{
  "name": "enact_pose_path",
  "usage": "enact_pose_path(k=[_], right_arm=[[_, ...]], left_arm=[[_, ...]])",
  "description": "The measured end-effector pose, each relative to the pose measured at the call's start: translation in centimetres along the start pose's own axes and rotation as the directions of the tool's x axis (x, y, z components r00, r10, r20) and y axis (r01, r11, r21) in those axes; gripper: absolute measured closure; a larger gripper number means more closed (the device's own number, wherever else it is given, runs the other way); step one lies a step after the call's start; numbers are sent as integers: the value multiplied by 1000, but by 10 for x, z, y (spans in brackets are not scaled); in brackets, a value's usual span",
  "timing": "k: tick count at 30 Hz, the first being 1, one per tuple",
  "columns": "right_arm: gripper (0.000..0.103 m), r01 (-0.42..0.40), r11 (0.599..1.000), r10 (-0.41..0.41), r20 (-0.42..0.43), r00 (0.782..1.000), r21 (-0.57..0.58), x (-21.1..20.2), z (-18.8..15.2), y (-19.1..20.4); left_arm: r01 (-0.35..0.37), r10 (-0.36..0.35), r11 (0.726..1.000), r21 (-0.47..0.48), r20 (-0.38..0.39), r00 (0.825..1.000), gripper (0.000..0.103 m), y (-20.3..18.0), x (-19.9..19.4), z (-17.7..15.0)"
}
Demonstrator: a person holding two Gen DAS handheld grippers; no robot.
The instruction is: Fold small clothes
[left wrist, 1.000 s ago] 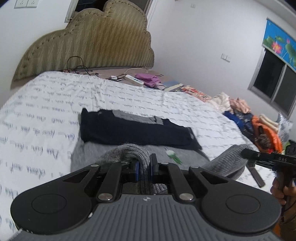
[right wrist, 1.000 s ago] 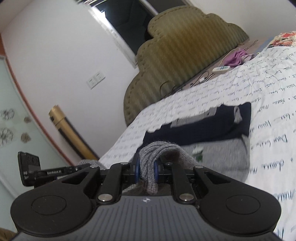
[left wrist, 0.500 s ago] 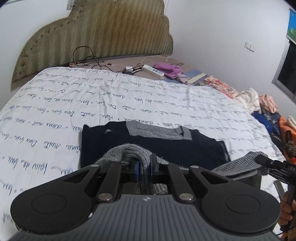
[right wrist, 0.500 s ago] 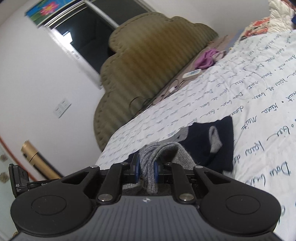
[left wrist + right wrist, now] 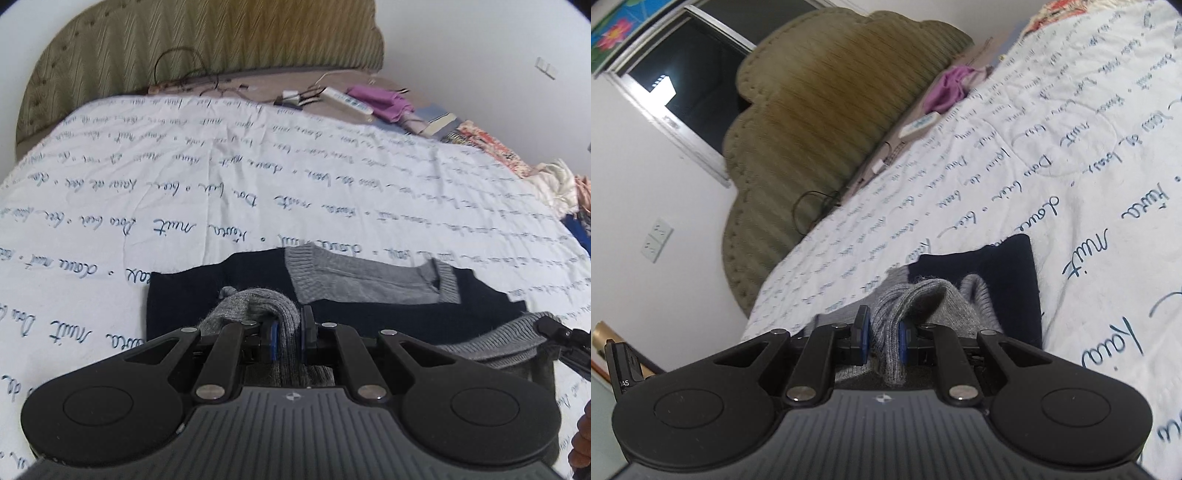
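Observation:
A small sweater with a dark navy body (image 5: 369, 314) and grey knit parts (image 5: 354, 284) lies on the white bed sheet (image 5: 258, 192). My left gripper (image 5: 287, 334) is shut on a bunched grey knit edge (image 5: 255, 299) of it and holds that over the navy part. My right gripper (image 5: 882, 338) is shut on another grey knit edge (image 5: 923, 299), with the navy part (image 5: 1004, 269) just beyond. The right gripper's tip (image 5: 561, 338) shows at the right edge of the left wrist view, holding grey ribbing (image 5: 495, 339).
An olive padded headboard (image 5: 184, 48) stands at the far end. Cables, a white power strip (image 5: 347, 103) and a purple cloth (image 5: 384, 101) lie by it. A pile of colourful clothes (image 5: 554, 184) sits at the right bed edge. A window (image 5: 683, 81) is on the wall.
Both grippers have carried the grey hem forward over the sweater toward the headboard. The grey lower part is now covered, and only the navy band and grey neckline show ahead.

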State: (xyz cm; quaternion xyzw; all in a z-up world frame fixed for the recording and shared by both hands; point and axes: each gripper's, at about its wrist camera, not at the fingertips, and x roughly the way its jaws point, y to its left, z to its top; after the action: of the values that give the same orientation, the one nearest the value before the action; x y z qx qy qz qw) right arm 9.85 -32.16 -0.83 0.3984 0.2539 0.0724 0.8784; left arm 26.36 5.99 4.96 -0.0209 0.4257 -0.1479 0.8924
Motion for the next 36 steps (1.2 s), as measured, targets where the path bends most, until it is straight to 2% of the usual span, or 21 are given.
enact_pose_path(k=[3, 8, 9, 10, 11, 12, 13, 15, 16, 17, 18, 21, 23, 25, 29, 31, 34, 36], right_arm=[[87, 16, 999, -15, -25, 1000, 30, 14, 3, -8], [84, 37, 997, -32, -75, 997, 65, 31, 8, -19], [84, 36, 997, -30, -78, 996, 74, 33, 10, -21], [83, 36, 995, -28, -81, 996, 88, 35, 12, -23], [80, 31, 994, -22, -83, 996, 105, 36, 14, -25], [78, 20, 992, -9, -84, 996, 125, 37, 16, -28], [72, 7, 989, 5, -82, 997, 146, 38, 18, -30], [65, -8, 984, 20, -66, 998, 177, 39, 23, -34], [57, -17, 983, 27, -53, 998, 185, 39, 25, -36], [47, -19, 982, 27, -41, 999, 186, 39, 27, -36], [44, -18, 983, 24, -27, 999, 183, 38, 30, -36], [41, 28, 988, -28, -1, 1000, 153, 36, 37, -32], [34, 68, 994, -70, 19, 997, 81, 31, 38, -19], [27, 61, 997, -60, 14, 998, -38, 31, 34, 1], [26, 31, 977, -58, -127, 990, -209, 52, 21, 28], [27, 87, 964, -131, -164, 978, -250, 61, 18, 26], [27, 186, 952, -214, -92, 972, -243, 55, 24, 17], [26, 269, 927, -283, -18, 959, -260, 45, 28, 19]], left_arm=[[12, -14, 998, -54, -28, 1000, 80, 10, 16, 4], [48, -54, 992, -118, -53, 997, 75, 22, 28, 8], [66, -75, 988, -143, -59, 995, 69, 26, 30, 9], [91, -103, 980, -176, -61, 993, 59, 29, 32, 11], [127, -143, 967, -220, -59, 988, 52, 34, 33, 11], [167, -188, 947, -273, -53, 981, 38, 41, 34, 11], [203, -229, 923, -328, -41, 973, 32, 47, 35, 11], [248, -283, 871, -425, -22, 959, 30, 60, 37, 12], [261, -302, 847, -464, -15, 953, 30, 66, 38, 12], [264, -308, 830, -491, -9, 951, 30, 70, 38, 13], [256, -298, 826, -503, -4, 954, 30, 73, 38, 14], [166, -183, 866, -471, 11, 983, 30, 74, 29, 17], [131, -126, 891, -436, 39, 991, 30, 74, 21, 19], [99, -80, 916, -389, 65, 995, 30, 70, 14, 21], [-6, 17, 975, -222, 46, 999, 30, 48, 14, 27], [-12, 16, 990, -140, 23, 1000, 30, 39, 20, 23], [-31, 31, 996, -81, 0, 1000, 30, 33, 31, 20], [-47, 46, 997, -68, -8, 999, 30, 33, 40, 22]])
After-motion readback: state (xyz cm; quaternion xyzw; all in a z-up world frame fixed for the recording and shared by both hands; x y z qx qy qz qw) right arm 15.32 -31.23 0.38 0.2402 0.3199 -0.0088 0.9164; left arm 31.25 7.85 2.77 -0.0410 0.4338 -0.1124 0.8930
